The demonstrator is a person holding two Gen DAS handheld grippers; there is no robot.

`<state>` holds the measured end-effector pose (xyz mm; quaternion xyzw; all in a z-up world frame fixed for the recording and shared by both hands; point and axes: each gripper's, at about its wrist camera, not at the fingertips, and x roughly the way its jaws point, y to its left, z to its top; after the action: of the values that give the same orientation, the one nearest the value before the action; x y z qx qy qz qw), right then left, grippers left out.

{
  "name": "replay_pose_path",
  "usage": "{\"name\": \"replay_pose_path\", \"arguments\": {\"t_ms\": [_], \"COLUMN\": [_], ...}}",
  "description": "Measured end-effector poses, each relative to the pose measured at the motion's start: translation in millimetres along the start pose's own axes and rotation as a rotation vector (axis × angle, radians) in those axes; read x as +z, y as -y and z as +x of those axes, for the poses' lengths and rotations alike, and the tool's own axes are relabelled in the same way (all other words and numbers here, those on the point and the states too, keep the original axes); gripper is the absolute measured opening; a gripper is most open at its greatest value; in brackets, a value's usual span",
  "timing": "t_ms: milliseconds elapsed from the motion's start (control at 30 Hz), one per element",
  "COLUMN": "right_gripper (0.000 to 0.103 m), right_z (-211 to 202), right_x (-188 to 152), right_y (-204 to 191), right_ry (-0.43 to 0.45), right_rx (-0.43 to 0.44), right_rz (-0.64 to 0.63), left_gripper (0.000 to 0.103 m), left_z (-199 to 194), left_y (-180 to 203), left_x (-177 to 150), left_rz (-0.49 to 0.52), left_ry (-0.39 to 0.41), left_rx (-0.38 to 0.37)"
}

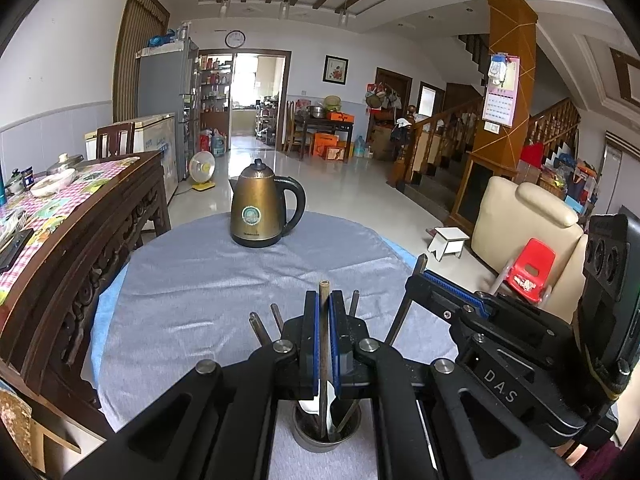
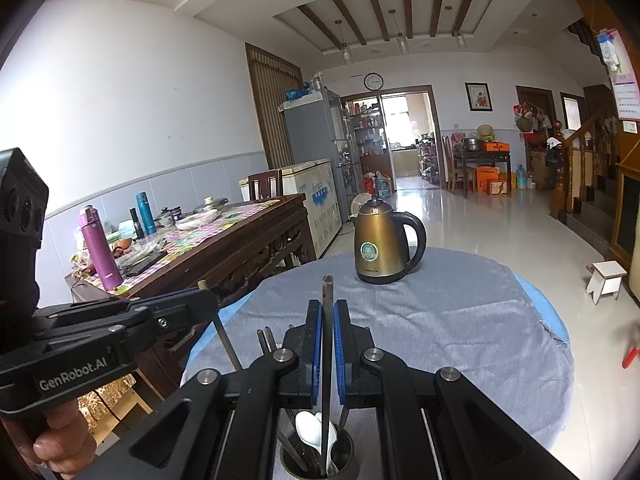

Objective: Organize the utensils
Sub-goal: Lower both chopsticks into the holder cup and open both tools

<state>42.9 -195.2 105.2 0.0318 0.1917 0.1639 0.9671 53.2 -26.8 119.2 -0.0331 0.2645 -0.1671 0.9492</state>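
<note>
A round metal utensil holder (image 1: 326,434) stands on the grey cloth right under both grippers; it also shows in the right wrist view (image 2: 318,460). It holds white spoons (image 2: 310,426) and several chopsticks. My left gripper (image 1: 324,312) is shut on an upright brown chopstick (image 1: 323,294) whose lower end reaches into the holder. My right gripper (image 2: 328,320) is shut on a dark chopstick (image 2: 327,300), also upright over the holder. The right gripper appears beside mine in the left wrist view (image 1: 452,292); the left gripper appears in the right wrist view (image 2: 204,300).
A bronze electric kettle (image 1: 262,206) stands at the far side of the round table (image 1: 192,280), also in the right wrist view (image 2: 380,246). A dark wooden sideboard (image 2: 224,248) with bottles and dishes is on the left. A cream armchair (image 1: 528,224) and red stool (image 1: 530,270) are on the right.
</note>
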Motion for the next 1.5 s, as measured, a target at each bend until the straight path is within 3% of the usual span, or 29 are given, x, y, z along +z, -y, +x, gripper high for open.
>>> {"name": "replay_pose_path", "arguments": {"t_ms": [733, 1500], "right_gripper": [0.007, 0.007], "right_z": [18, 30], "right_x": [-28, -48], "right_y": [4, 10], "right_ry": [-0.064, -0.117], "right_rx": [0.002, -0.007], "right_rz": [0.033, 0.075], "left_gripper": [0.005, 0.005], "left_z": [17, 27], "left_y": [-19, -28], "left_x": [-18, -36], "left_rz": [-0.081, -0.095], "left_ry": [-0.061, -0.094], "left_rx": [-0.014, 0.031]}}
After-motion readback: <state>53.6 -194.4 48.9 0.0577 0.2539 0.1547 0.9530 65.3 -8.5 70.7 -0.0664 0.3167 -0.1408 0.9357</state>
